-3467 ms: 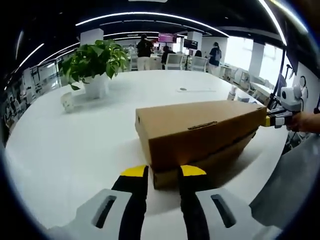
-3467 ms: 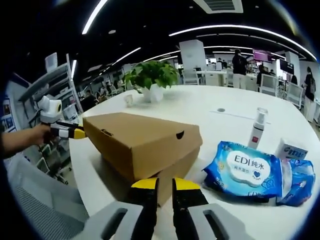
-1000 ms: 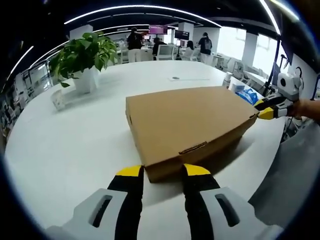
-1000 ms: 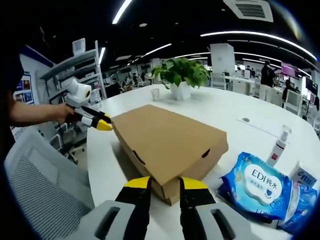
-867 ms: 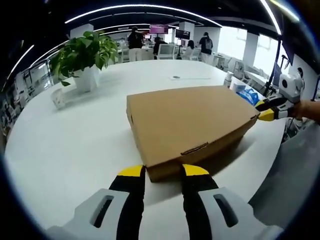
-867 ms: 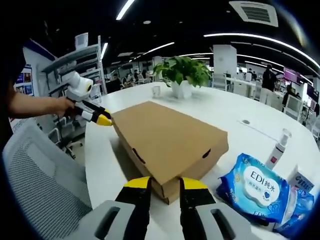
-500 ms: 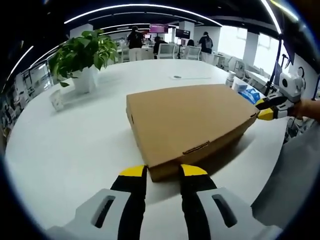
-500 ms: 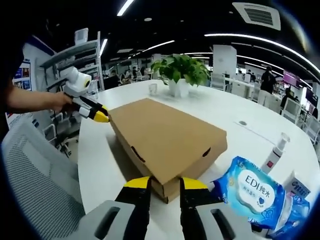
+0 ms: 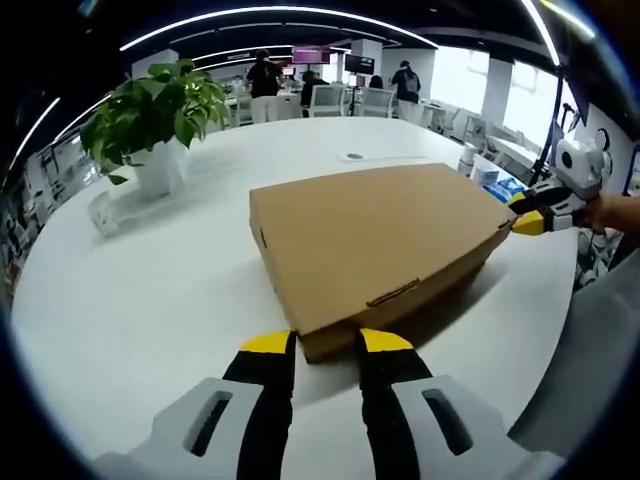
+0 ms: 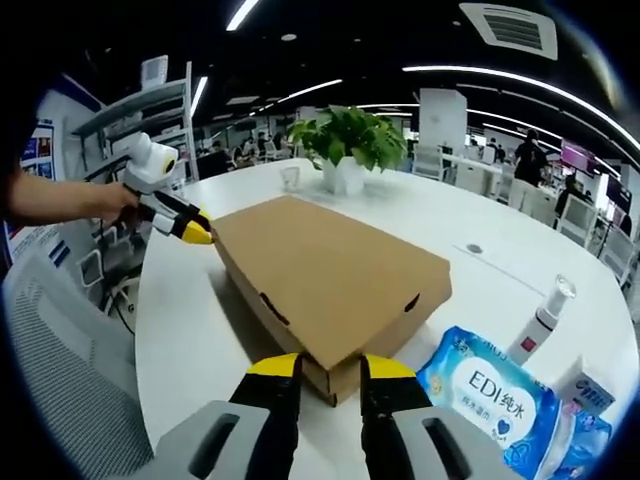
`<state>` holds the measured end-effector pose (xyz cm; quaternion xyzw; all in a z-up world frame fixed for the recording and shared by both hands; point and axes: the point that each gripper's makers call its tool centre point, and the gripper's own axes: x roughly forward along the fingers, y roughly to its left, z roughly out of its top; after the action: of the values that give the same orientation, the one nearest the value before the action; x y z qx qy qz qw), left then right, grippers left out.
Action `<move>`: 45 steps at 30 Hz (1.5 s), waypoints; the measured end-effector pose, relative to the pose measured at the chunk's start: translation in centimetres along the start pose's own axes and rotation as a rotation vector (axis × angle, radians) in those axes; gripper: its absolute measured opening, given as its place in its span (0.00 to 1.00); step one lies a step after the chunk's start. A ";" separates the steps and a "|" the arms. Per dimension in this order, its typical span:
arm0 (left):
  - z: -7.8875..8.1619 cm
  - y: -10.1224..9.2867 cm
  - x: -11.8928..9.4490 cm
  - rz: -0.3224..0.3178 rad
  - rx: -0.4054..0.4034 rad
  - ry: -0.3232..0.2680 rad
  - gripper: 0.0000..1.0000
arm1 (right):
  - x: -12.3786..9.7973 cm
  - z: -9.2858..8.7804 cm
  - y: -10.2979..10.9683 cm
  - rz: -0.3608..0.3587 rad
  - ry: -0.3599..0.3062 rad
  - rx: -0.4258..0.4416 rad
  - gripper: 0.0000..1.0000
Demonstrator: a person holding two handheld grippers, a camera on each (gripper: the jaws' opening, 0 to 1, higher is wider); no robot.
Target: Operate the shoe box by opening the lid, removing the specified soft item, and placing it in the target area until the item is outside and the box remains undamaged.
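The box (image 9: 380, 240) lies flat on the white worktop (image 9: 150, 290), lid down, with a gripper at each of two opposite corners. In the left gripper view the left gripper (image 9: 326, 345) has its yellow tips on either side of the near corner, at the seam between lid and base. The jaws stand a little apart, and I cannot tell whether they pinch the lid's edge or merely bracket it. In the right gripper view the right gripper (image 10: 330, 368) sits the same way at its own near corner of the box (image 10: 320, 270), jaws slightly parted about the edge, its hold equally unclear.

Each gripper also shows from across the box: the right gripper (image 9: 530, 215) at the far corner in the left gripper view, the left gripper (image 10: 185, 228) likewise in the right gripper view, each with a hand behind it.

The step in hand looks to be the first one, opening the lid; the soft item is presumably inside (nothing of it shows). Next, both tips need a sure purchase under the lid's lip, then an even lift at both corners so the cardboard neither creases nor tears.

Beside the box lie a blue wipes pack (image 10: 485, 395) and a spray bottle (image 10: 540, 320); a potted plant (image 9: 150, 115) stands well apart.
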<state>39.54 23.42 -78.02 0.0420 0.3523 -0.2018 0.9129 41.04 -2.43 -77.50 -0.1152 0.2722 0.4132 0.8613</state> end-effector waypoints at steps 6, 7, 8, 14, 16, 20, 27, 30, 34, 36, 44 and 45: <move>0.9 0.2 1.0 -0.006 0.001 0.003 0.23 | 0.5 0.4 -1.4 -0.013 0.007 -0.003 0.19; 1.0 0.2 1.1 -0.007 0.002 0.003 0.23 | 0.6 0.4 -1.6 -0.014 0.008 -0.005 0.19; 1.2 0.2 1.3 -0.008 0.003 0.002 0.23 | 0.7 0.5 -1.8 -0.014 0.009 -0.006 0.19; 1.7 0.4 2.0 -0.015 0.005 0.007 0.22 | 1.0 0.7 -2.8 -0.023 0.014 0.009 0.19; 1.8 0.5 2.2 -0.018 0.004 0.012 0.22 | 1.1 0.7 -2.9 -0.026 0.014 0.018 0.19; 1.7 0.5 2.5 -0.024 0.007 0.025 0.23 | 1.1 0.7 -3.0 -0.029 0.013 0.031 0.19; 2.0 0.7 2.7 -0.026 0.014 0.029 0.23 | 1.2 0.7 -2.9 -0.040 0.009 0.052 0.19; 2.0 0.7 2.6 -0.028 0.013 0.028 0.22 | 1.2 0.7 -2.9 -0.039 0.011 0.059 0.20; 1.6 0.6 2.4 -0.017 -0.020 0.031 0.22 | 0.8 0.8 -2.8 -0.054 0.001 0.062 0.21; 1.4 0.2 2.2 -0.021 -0.009 0.025 0.25 | 0.3 0.9 -2.6 -0.060 -0.005 0.062 0.25; 1.3 -1.2 0.0 -0.024 0.005 -0.008 0.31 | -2.5 0.8 -2.5 -0.095 -0.018 0.050 0.31; 1.4 -1.4 -0.4 -0.024 0.003 -0.016 0.32 | -3.2 0.7 -2.5 -0.109 -0.023 0.055 0.32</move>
<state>39.64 21.99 -76.64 0.0376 0.3453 -0.2138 0.9131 41.68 -5.77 -75.18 -0.1012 0.2671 0.3594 0.8884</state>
